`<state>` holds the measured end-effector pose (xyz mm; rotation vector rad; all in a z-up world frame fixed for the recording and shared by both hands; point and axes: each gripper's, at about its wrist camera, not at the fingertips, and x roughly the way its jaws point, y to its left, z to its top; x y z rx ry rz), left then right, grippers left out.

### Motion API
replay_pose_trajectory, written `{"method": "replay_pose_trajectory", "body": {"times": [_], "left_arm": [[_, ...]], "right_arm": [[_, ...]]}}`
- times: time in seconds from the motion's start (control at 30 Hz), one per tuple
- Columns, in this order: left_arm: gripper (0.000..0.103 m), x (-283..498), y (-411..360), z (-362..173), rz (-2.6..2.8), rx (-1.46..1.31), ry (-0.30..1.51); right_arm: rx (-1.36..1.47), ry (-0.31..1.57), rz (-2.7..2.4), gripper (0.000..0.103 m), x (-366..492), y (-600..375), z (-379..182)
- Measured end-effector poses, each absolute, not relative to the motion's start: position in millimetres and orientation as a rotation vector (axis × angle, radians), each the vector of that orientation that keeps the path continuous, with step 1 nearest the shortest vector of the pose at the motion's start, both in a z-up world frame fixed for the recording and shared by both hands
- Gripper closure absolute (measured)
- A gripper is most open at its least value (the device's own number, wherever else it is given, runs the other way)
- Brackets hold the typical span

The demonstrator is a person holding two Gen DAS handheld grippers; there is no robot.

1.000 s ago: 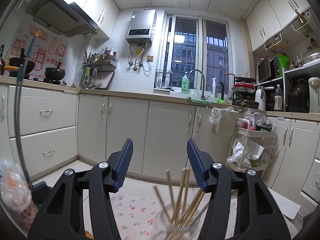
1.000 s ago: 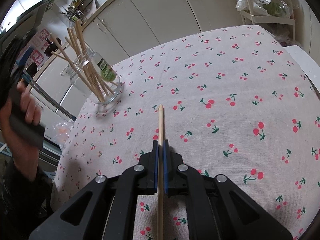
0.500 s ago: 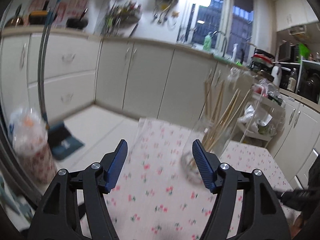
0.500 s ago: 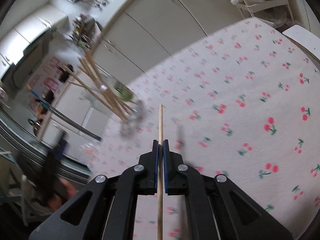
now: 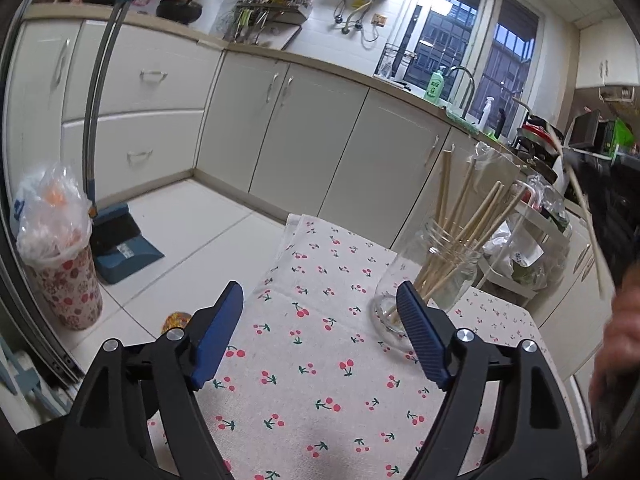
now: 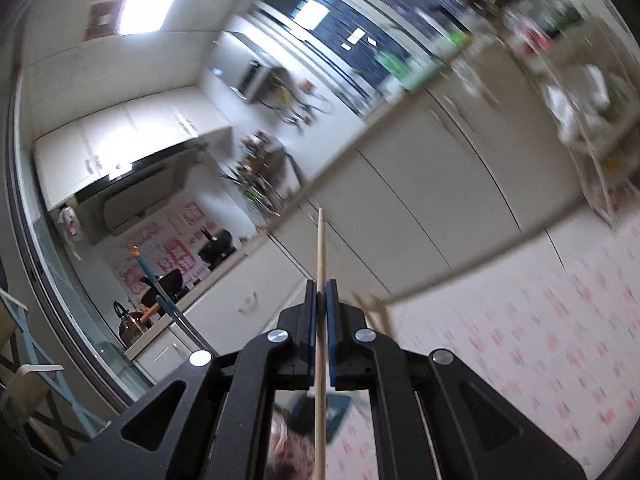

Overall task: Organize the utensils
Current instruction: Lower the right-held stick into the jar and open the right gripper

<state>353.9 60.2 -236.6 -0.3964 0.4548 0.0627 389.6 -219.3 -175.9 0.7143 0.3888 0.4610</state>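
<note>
Right gripper [image 6: 319, 292] pinching one chopstick [image 6: 320, 320], lengthwise along the jaws, tip forward. Jar [image 5: 436, 276] standing on the cloth [image 5: 320, 360] — just ahead-right of the left gripper [image 5: 320, 312], jaws opening, nothing between. Left nearer the jar; mouth up, so chopstick probably enters from above.

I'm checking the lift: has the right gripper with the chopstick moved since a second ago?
Yes. The right gripper tilted upward: the chopstick tip now lies against the cabinets, no longer over the cherry tablecloth.
</note>
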Motion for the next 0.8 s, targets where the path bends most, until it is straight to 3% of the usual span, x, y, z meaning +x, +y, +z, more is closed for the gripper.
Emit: {"method": "replay_pose_trajectory", "body": {"times": [0.17,0.37,0.8], "left_arm": [[0.028,356,66,-241,0.053,-0.446,0.469],[0.027,359,67,-245,0.032,-0.469,0.479],[0.026,360,64,-245,0.018,-0.478,0.484]], "right_arm": [[0.612,0.295,0.471,0.098,419,-186,-161],[0.530,0.261,0.414,0.098,449,-165,-182],[0.219,0.153,0.330,0.098,444,-127,-205]]}}
